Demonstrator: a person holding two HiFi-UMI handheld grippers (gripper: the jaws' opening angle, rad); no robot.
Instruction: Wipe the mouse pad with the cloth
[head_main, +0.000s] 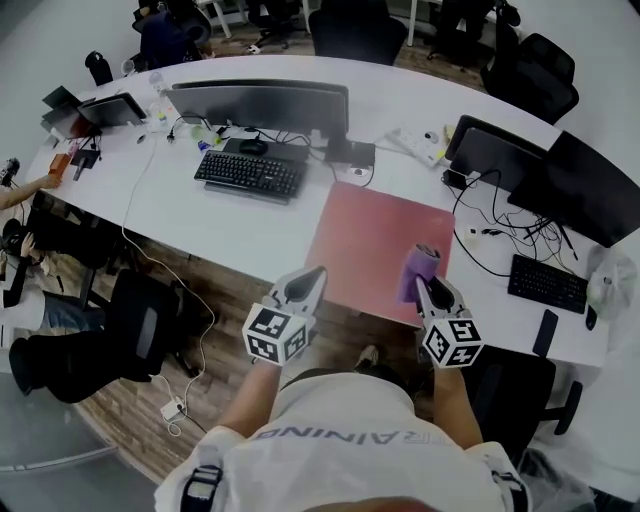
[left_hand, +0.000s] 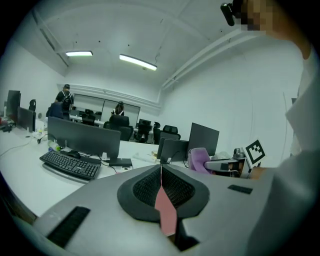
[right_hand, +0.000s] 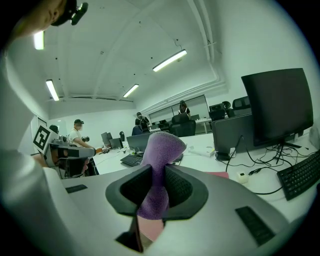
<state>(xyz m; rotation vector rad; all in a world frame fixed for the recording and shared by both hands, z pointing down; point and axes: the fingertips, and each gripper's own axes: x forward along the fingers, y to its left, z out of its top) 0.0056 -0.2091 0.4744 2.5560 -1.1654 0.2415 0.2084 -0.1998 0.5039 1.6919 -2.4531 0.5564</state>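
A large pink mouse pad (head_main: 378, 240) lies on the white desk in front of me, its near edge at the desk's front. My right gripper (head_main: 428, 285) is shut on a purple cloth (head_main: 419, 268), which sticks up between the jaws (right_hand: 159, 165) above the pad's near right corner. My left gripper (head_main: 306, 286) is shut with nothing in it, held over the pad's near left edge; a strip of pink pad (left_hand: 165, 212) shows below its closed jaws. From the left gripper view the cloth (left_hand: 198, 159) and right gripper appear off to the right.
A black keyboard (head_main: 250, 174) and a monitor (head_main: 262, 104) stand left of the pad. Dark monitors (head_main: 575, 185), cables (head_main: 492, 232), a second keyboard (head_main: 546, 283) and a phone (head_main: 546, 332) crowd the right. Office chairs (head_main: 135, 330) stand by the desk's near side. People sit at far desks.
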